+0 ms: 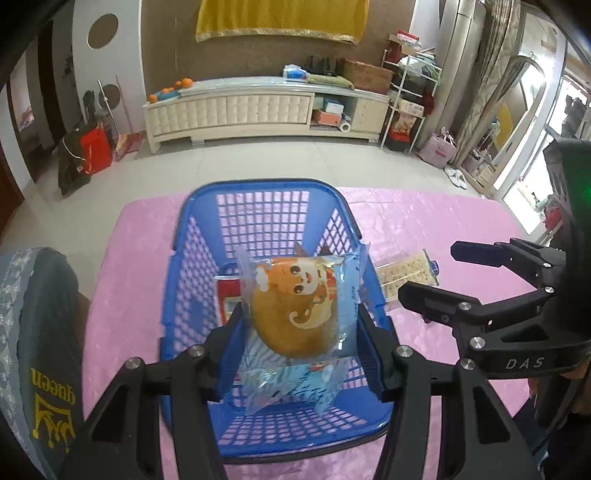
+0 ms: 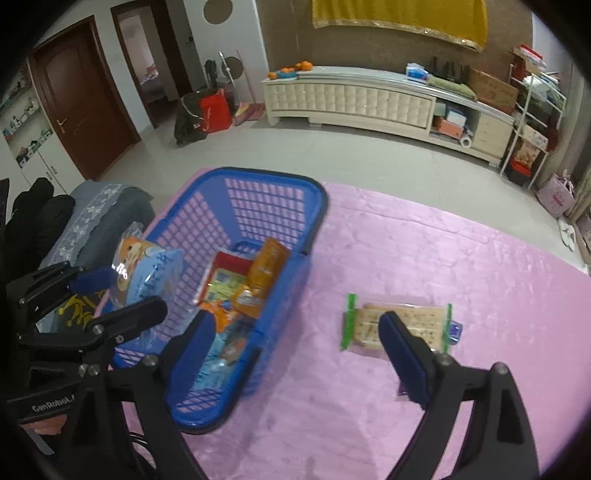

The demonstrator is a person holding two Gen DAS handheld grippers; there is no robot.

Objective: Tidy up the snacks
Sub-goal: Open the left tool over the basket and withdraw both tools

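A tiled living room lies behind, with a long cream cabinet (image 1: 258,107) against the far wall and a yellow cloth (image 1: 280,16) hanging above it; a dark wooden door (image 2: 79,107) shows at the left of the right wrist view. In front, a desk (image 2: 461,266) is covered with a pink cloth.

At the far left, a grey fabric item (image 1: 40,332) with a yellow crown print sits at the desk's edge. Next comes the left gripper (image 1: 301,328), clenched on a clear-wrapped bun packet (image 1: 299,306) printed with an orange cartoon figure. The packet hangs upright between the blue pads, above the open top of the blue basket (image 2: 280,192).

The basket stands on the pink cloth, toward its left side. Inside it lie a red-edged packet (image 2: 225,277) and an orange packet (image 2: 264,277) leaning on each other, with a pale blue wrapper (image 2: 221,358) nearer the front; what that wrapper holds is hard to tell through the mesh.

To the right of the basket, apart from it, a cracker packet (image 2: 369,325) with green sealed ends lies flat on the cloth. The right gripper (image 2: 295,350) hovers with its jaws spread wide and nothing between them: one finger in front of the basket's near corner, the other overlapping the cracker packet in view. Whether that finger touches the packet cannot be told.
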